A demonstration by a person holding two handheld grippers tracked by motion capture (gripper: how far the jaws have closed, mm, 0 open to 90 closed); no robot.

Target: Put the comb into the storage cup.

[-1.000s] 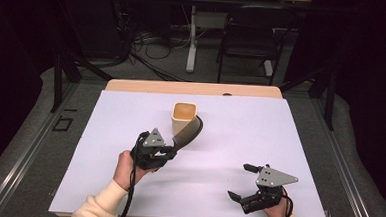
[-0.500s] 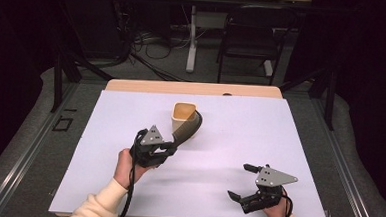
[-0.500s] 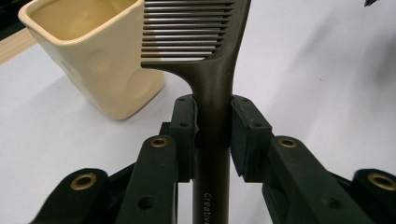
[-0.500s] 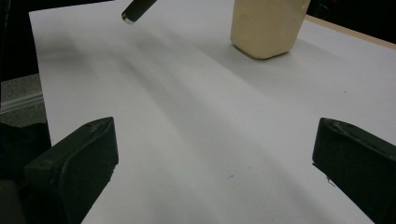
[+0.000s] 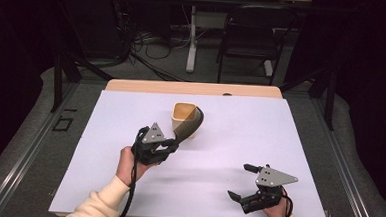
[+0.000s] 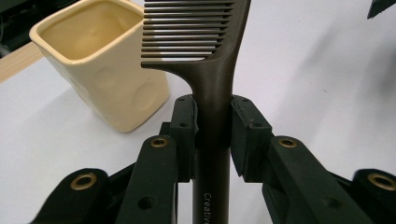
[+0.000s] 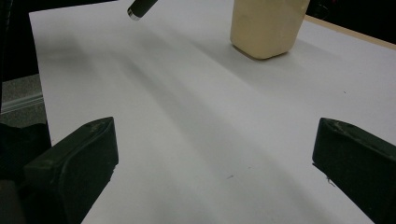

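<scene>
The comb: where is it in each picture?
High view: comb at centre, held by the left gripper, leaning beside the cup.
Left gripper view: centre, rising between the jaws.
Right gripper view: handle end, top left.
Shared landmark: the cup.

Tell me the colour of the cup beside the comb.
Pale yellow cup, clearest in the left gripper view.
</scene>
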